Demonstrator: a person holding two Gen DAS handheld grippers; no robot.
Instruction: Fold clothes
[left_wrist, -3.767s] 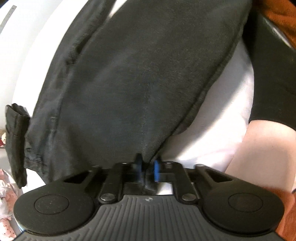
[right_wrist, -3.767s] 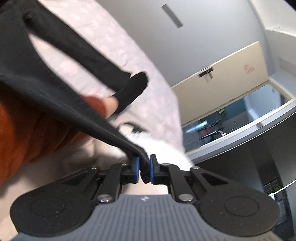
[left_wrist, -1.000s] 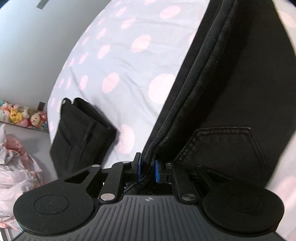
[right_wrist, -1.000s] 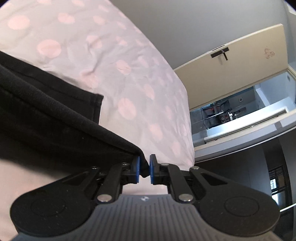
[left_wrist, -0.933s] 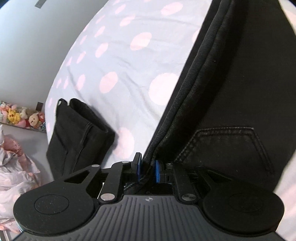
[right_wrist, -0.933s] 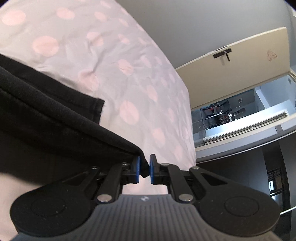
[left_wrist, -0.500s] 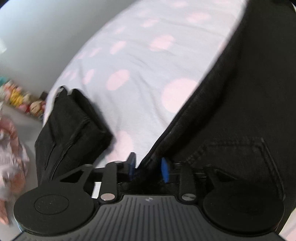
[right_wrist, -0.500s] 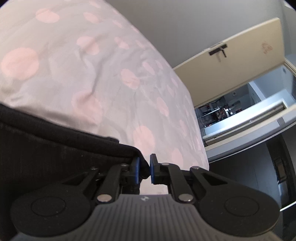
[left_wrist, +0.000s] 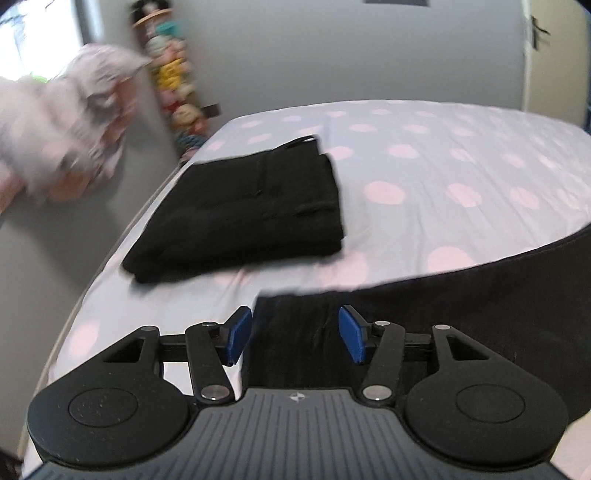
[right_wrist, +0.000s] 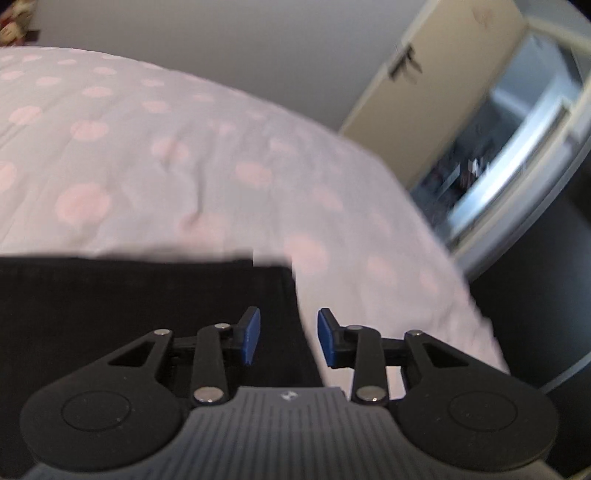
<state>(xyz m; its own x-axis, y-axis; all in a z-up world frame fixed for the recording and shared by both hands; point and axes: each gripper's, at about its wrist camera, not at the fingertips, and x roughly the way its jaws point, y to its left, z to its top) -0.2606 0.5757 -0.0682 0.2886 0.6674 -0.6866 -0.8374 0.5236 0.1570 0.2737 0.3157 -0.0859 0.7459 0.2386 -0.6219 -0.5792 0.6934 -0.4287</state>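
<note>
Left wrist view shows the left tongs (left_wrist: 294, 334) spread wide above a corner of the black trousers (left_wrist: 461, 295) lying flat on the bed (left_wrist: 424, 155). A folded black garment (left_wrist: 243, 214) already sits near the bed's left edge. The right tongs (right_wrist: 289, 336) also gape, holding nothing. One piece looks done; these trousers likely need further folds.

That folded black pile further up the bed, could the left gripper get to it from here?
Probably yes. The left gripper is open, and only bare spotted bedsheet lies between it and the folded black pile.
</note>
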